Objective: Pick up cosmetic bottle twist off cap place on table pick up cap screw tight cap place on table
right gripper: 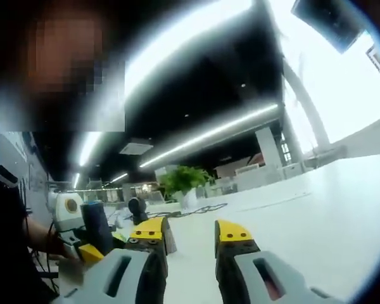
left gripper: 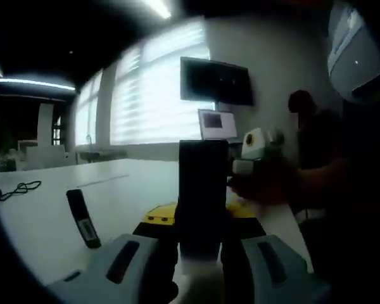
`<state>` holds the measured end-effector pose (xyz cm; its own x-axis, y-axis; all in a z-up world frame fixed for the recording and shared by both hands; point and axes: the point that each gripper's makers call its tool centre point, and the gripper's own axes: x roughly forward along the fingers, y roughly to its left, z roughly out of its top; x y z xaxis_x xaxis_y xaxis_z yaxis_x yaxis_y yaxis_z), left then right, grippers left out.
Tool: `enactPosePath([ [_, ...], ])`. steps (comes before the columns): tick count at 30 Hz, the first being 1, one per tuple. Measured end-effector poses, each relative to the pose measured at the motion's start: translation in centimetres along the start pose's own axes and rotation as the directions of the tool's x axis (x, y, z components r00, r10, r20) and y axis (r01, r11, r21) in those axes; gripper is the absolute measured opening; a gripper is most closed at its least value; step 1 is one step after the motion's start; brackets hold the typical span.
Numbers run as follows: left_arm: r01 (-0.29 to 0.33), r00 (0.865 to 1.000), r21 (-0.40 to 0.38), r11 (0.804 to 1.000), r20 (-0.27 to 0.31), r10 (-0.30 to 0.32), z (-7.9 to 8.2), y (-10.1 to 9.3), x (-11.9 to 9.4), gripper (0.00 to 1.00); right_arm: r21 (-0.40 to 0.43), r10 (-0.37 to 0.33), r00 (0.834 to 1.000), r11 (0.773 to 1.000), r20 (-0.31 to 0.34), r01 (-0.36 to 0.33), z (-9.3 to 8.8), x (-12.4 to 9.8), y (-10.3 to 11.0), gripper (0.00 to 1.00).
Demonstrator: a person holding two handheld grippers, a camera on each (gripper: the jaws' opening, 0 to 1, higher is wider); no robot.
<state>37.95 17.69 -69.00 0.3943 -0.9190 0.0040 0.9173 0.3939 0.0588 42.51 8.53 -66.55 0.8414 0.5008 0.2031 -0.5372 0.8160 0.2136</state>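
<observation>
In the left gripper view the left gripper (left gripper: 201, 253) is clamped on a tall dark bottle (left gripper: 202, 190), which stands upright between the two grey jaws and rises up the middle of the picture; its pale lower end sits low between the jaws. Whether a cap is on the bottle I cannot tell, as the picture is dim and the top reads as one dark block. Behind the bottle lies a yellow thing (left gripper: 159, 215) on the white table (left gripper: 114, 190), and to the left of the jaws a dark remote-like bar (left gripper: 83, 218) lies flat on the table, with a cable (left gripper: 16, 189) farther off. A person (left gripper: 316, 164) sits at the right, just behind the bottle. In the right gripper view the right gripper (right gripper: 190, 244) stands with its yellow-tipped jaws well apart and nothing between them, above the table (right gripper: 316, 215). At the left of that view the bottle (right gripper: 96, 227) shows upright, held in the left gripper (right gripper: 88, 250).
</observation>
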Motion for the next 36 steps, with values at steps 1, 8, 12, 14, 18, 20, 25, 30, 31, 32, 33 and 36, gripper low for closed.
enactPosePath([
  [1, 0.004, 1.0, 0.015, 1.0, -0.02, -0.004, -0.5, -0.2, -0.2, 0.15, 0.0, -0.001, 1.0, 1.0, 0.0, 0.001, 0.0, 0.0, 0.0, 0.23],
  [8, 0.009, 0.999, -0.027, 1.0, -0.033, -0.009, -1.0, -0.4, -0.8, 0.15, -0.001, -0.006, 1.0, 1.0, -0.009, 0.006, -0.2, 0.0, -0.1, 0.22],
  [12, 0.01, 0.999, -0.038, 0.999, -0.032, -0.012, -1.1, -0.2, -1.0, 0.15, 0.001, -0.009, 1.0, 1.0, -0.012, 0.009, -0.3, 0.1, -0.1, 0.22],
  [14, 0.011, 0.999, -0.042, 0.999, -0.031, -0.013, -1.1, -0.2, -1.0, 0.15, 0.0, -0.002, 1.0, 1.0, -0.016, 0.002, -0.4, 0.1, 0.0, 0.22],
  [18, 0.008, 1.0, -0.037, 0.999, -0.023, -0.009, -1.1, -0.1, -1.1, 0.15, -0.005, 0.035, 0.999, 0.999, -0.033, -0.035, -0.7, 0.2, 0.9, 0.22],
  [20, -0.01, 1.0, -0.022, 1.0, -0.02, 0.009, -1.2, 0.2, -1.1, 0.16, 0.031, 0.097, 0.994, 0.995, -0.045, -0.096, -0.7, 0.2, 2.1, 0.23],
  [25, -0.032, 0.999, -0.009, 0.999, -0.029, 0.032, -1.6, 0.5, -1.1, 0.16, 0.038, 0.301, 0.945, 0.954, -0.128, -0.298, -0.7, 0.2, 5.6, 0.25],
  [30, -0.029, 0.998, -0.002, 1.0, -0.058, 0.029, -2.1, 0.4, -1.1, 0.16, 0.029, 0.477, 0.86, 0.876, -0.18, -0.481, 0.6, 0.6, 9.5, 0.28],
  [31, -0.026, 0.998, -0.004, 1.0, -0.06, 0.026, -2.1, 0.4, -1.1, 0.16, 0.023, 0.519, 0.832, 0.851, -0.194, -0.525, 0.8, 0.8, 10.4, 0.29],
  [32, -0.025, 0.998, -0.006, 1.0, -0.06, 0.024, -2.1, 0.3, -1.1, 0.16, 0.025, 0.555, 0.807, 0.827, -0.203, -0.562, 0.9, 0.8, 11.0, 0.3],
  [33, -0.021, 0.998, -0.004, 1.0, -0.061, 0.021, -2.1, 0.3, -1.0, 0.16, 0.029, 0.587, 0.781, 0.803, -0.215, -0.596, 0.8, 0.8, 11.7, 0.3],
  [36, 0.002, 0.998, -0.019, 1.0, -0.065, -0.003, -2.1, 0.0, -1.1, 0.16, 0.03, 0.656, 0.709, 0.739, -0.259, -0.673, 0.2, 1.1, 13.0, 0.3],
])
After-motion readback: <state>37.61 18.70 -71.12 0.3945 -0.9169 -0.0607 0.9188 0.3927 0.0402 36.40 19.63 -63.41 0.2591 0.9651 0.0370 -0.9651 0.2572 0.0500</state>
